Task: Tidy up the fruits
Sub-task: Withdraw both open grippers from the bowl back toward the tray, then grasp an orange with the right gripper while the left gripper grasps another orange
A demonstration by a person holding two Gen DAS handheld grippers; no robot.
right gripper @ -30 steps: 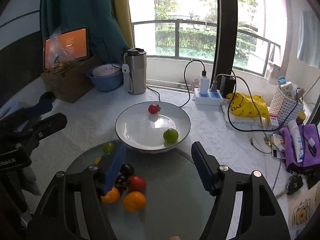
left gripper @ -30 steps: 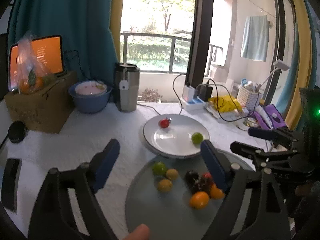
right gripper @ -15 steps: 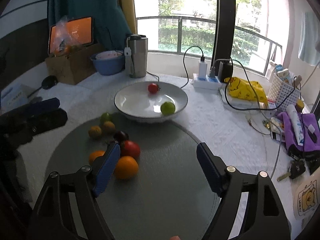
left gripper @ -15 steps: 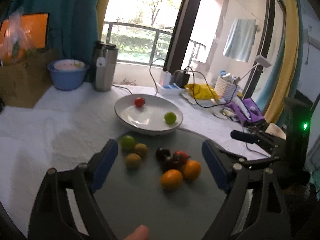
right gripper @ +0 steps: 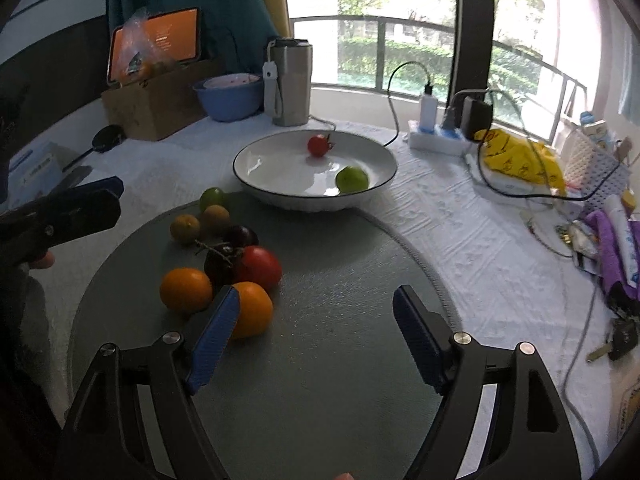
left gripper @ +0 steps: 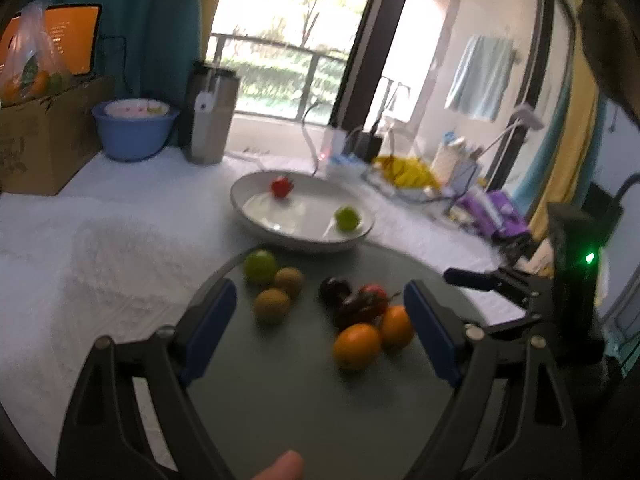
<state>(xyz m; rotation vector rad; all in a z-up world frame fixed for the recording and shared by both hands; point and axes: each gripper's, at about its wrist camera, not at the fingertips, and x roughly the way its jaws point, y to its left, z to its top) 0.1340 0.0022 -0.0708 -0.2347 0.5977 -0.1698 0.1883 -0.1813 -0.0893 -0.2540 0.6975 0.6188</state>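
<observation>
A white textured cloth (right gripper: 460, 232) covers your table beside a bright balcony window. On it lies a grey oval mat (right gripper: 340, 280), its long axis running toward the white bowl (right gripper: 280, 160), which touches the mat's far edge. Left to right on the mat: a green lime (right gripper: 212, 198), two brownish fruits, a dark cluster, possibly grapes and partly hidden, a red tomato (right gripper: 258, 266) and two oranges (right gripper: 186, 289). The bowl holds a small tomato and a lime. Your left gripper (left gripper: 316, 328) and right gripper (right gripper: 314, 328) hover with fingers spread, pinching nothing.
</observation>
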